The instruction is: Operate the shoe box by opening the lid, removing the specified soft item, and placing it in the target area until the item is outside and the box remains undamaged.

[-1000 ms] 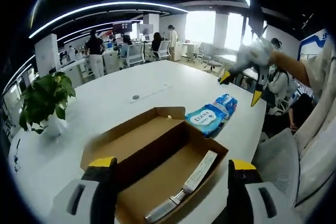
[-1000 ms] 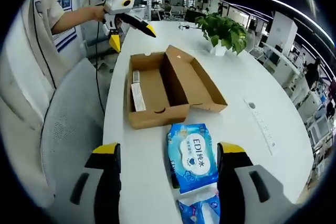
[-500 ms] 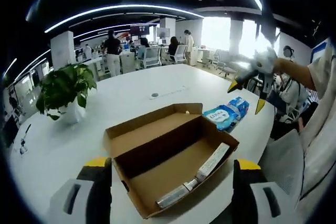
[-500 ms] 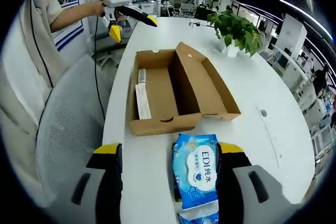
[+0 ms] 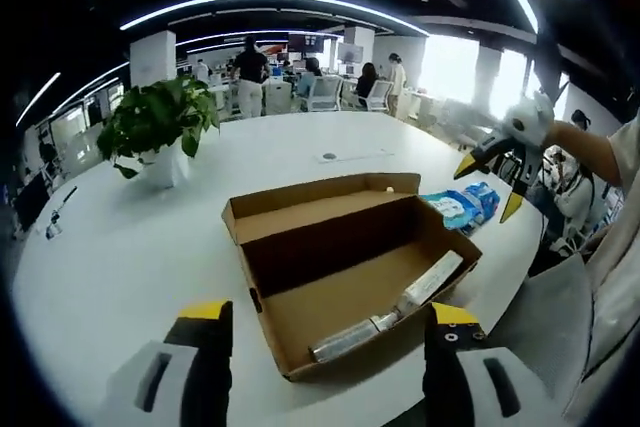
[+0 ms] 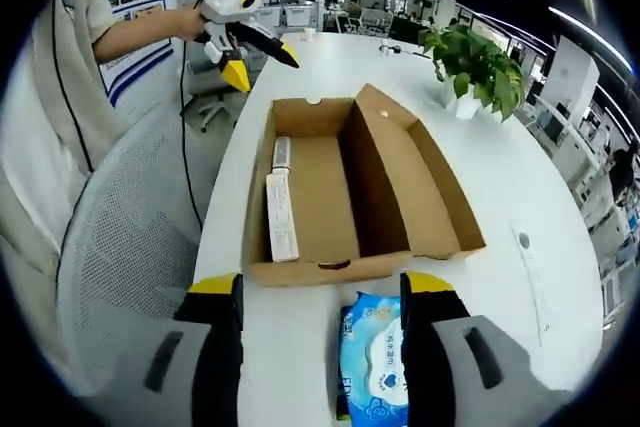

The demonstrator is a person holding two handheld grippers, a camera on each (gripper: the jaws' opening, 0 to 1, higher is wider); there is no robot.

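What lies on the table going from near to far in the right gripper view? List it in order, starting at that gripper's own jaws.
Blue wet wipes pack between the jaws → open cardboard shoe box with a long flat packet inside → potted plant at the far side of the white table.

The brown cardboard shoe box point(image 6: 340, 187) sits open on the white table, its lid point(image 6: 420, 182) folded flat beside the tray along one long side; a long flat white packet point(image 6: 280, 212) lies inside against the tray's outer wall. The blue wet-wipes pack point(image 6: 380, 372) lies flat on the table just outside the box's short end; its white label faces up.
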